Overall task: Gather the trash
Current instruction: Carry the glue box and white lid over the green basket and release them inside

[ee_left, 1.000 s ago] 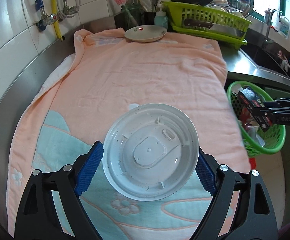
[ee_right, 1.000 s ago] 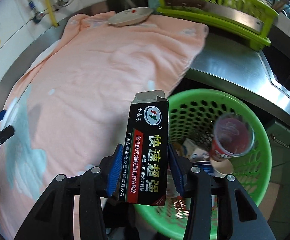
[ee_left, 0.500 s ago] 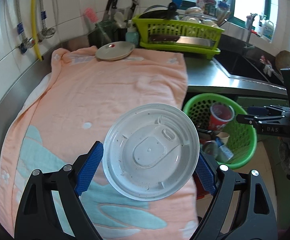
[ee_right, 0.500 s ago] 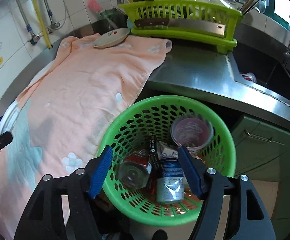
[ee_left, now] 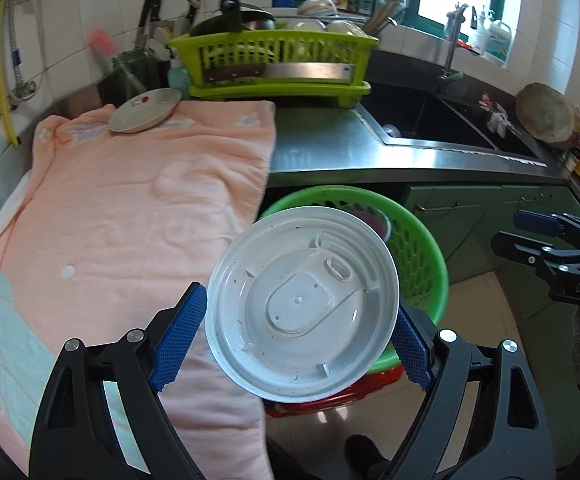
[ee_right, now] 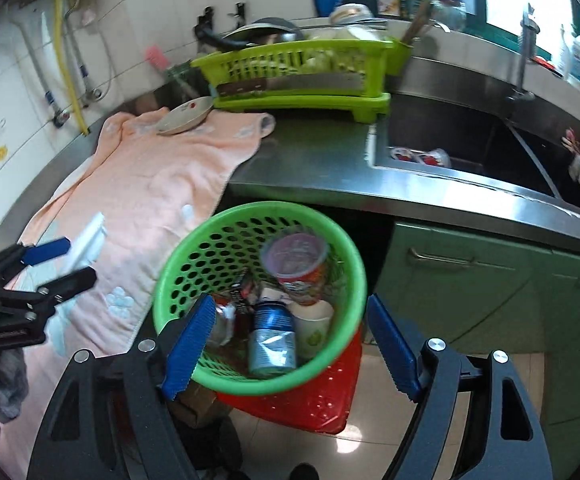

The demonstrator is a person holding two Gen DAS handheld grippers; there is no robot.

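I see the white plastic lid clamped edge to edge between the blue pads of my left gripper, tilted at lower centre of the left wrist view, overlapping the green basket behind it. My right gripper is spread wide and holds nothing, framing that basket's rim, with a can and red cup inside. The peach towel fills the left.
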